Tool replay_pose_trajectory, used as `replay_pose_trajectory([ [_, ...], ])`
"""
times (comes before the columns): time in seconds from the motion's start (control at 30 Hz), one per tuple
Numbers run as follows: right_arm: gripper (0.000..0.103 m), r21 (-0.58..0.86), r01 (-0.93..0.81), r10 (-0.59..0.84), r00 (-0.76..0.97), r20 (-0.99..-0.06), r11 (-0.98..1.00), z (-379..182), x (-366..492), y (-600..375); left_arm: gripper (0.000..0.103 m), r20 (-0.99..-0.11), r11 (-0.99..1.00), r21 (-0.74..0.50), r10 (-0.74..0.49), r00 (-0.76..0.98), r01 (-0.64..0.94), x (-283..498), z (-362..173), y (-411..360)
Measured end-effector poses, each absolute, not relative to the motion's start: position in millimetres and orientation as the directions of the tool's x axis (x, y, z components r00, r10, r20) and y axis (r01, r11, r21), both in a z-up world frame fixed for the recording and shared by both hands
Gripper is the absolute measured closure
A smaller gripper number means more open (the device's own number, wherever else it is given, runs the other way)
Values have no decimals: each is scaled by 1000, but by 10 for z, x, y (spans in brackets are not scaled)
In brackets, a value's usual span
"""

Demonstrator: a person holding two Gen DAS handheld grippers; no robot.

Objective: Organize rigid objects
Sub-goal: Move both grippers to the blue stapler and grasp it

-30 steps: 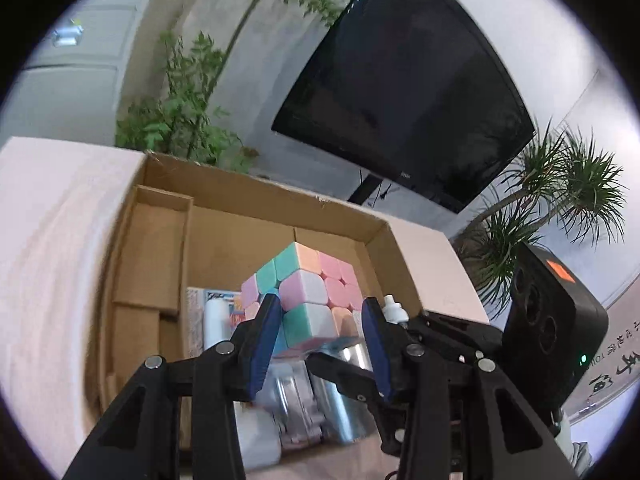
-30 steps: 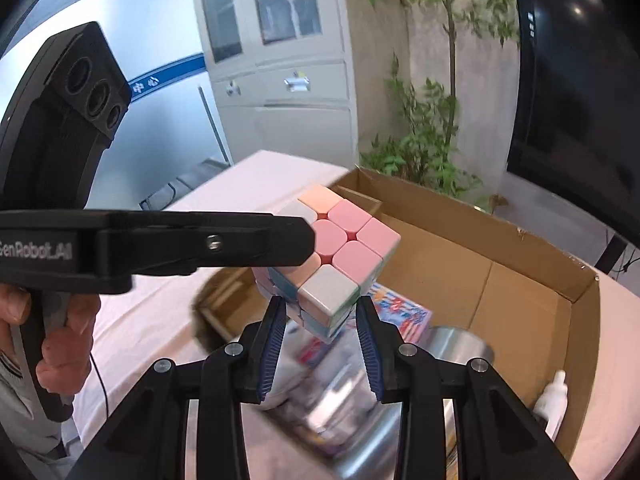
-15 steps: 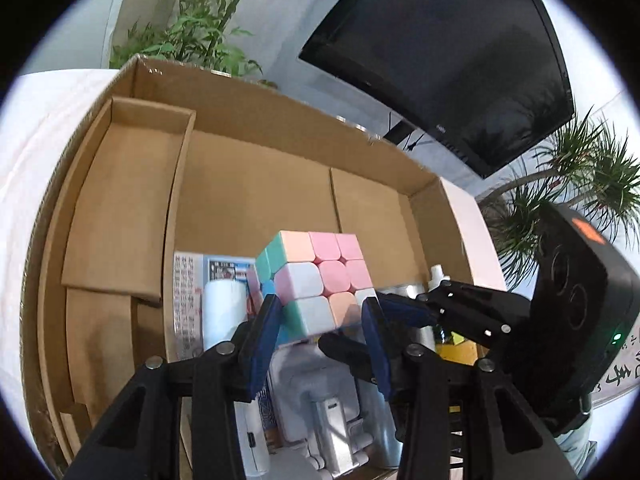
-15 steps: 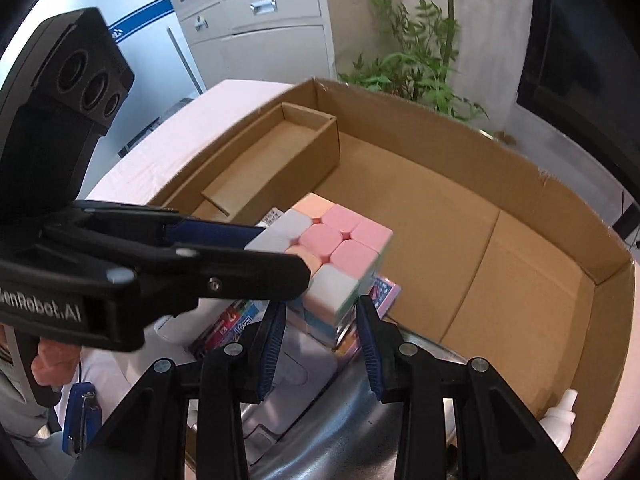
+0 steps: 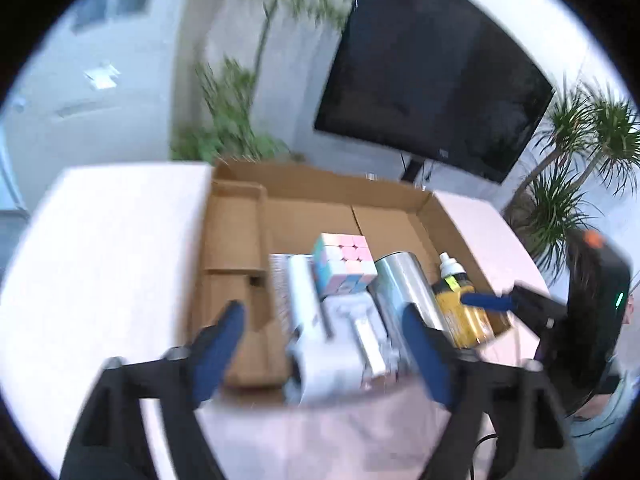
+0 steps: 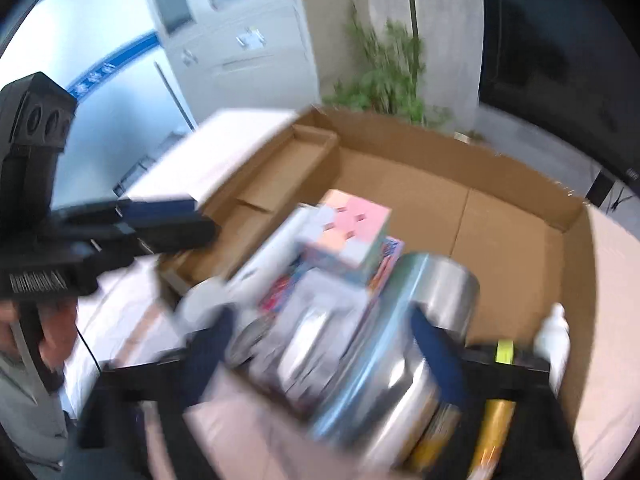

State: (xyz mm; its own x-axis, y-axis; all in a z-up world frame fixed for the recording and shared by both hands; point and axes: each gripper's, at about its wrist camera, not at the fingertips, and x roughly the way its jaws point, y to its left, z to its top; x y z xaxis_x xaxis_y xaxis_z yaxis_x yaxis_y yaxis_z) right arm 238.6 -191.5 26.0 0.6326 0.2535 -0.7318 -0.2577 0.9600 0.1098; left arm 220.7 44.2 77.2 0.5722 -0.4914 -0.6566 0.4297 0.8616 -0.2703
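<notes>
— Cardboard first, then: what sits off the left finger of the left gripper [image 5: 324, 350]?

— Pale tabletop [image 5: 100, 248] outside that finger, and just ahead of its tip the cardboard box [image 5: 320, 182] with a narrow side compartment [image 5: 232, 236] along its left wall.

— And between the fingers?

— They are spread wide, holding nothing. In the gap ahead lie a white tube-shaped item [image 5: 304, 304] and a pale packaged item [image 5: 356, 332], both blurred. Beyond them, further forward, the pastel cube [image 5: 343, 264] rests inside the box on top of those things, free of both grippers.

— To the right finger's side?

— A shiny metal cylinder [image 5: 404, 292] lies just ahead of the right fingertip, then a yellow bottle [image 5: 460, 312] with a white cap against the box's right wall. The right gripper's blue fingertip [image 5: 486, 301] pokes in from the right, over that bottle.

— What does the right wrist view add?

— The right gripper [image 6: 324, 348] is also splayed apart and empty. The left gripper's black body [image 6: 104, 232] sits off its left finger; the cube [image 6: 348, 240] stands forward of the gap; the metal cylinder [image 6: 404, 340] runs along its right finger; the bottle's white cap [image 6: 554, 336] lies further right.
</notes>
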Motion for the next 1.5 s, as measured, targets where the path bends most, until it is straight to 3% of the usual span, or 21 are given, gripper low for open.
replay_pose_trajectory([
  [0.13,1,143,-384,367,608,-704,912,45,1605,-1389,19,-688,915,-242,-396,608,322,1537,934,1063],
  [0.23,1,220,-447,457,534,-711,867,-238,1158,-935,19,-733,933,-258,-358,578,251,1206,759,1340],
  [0.33,2,276,-513,532,460,-711,813,-475,871,-539,19,-775,903,-374,-429,464,210,1000,267,1469],
  [0.47,5,278,-512,517,413,-749,812,-747,755,-224,20,-776,835,-539,-544,321,110,890,-453,1509],
  [0.57,23,273,-484,478,372,-796,832,-1031,740,-27,24,-753,786,-614,-609,249,64,905,-795,1433],
  [0.6,29,257,-477,459,375,-806,841,-1086,747,14,31,-734,763,-643,-638,232,63,912,-851,1383],
  [0.73,36,268,-431,438,366,-821,862,-1223,851,-21,33,-743,774,-623,-631,223,114,898,-855,1151],
  [1.03,39,307,-283,406,429,-807,909,-1281,896,-721,33,-677,680,-692,-728,111,242,1149,-809,242],
  [1.1,39,316,-229,387,442,-809,921,-1294,899,-1008,41,-672,662,-694,-736,76,283,1199,-810,-41],
  [1.2,45,227,-171,283,493,-823,959,-1247,865,-1340,50,-632,605,-734,-775,18,308,1275,-793,-343],
  [1.37,51,9,-132,81,552,-830,991,-1162,837,-1549,50,-612,591,-733,-789,54,336,1310,-664,-333],
  [1.5,51,-230,-216,-50,616,-786,949,-1137,796,-1227,50,-636,651,-709,-757,154,271,1353,-634,30],
])
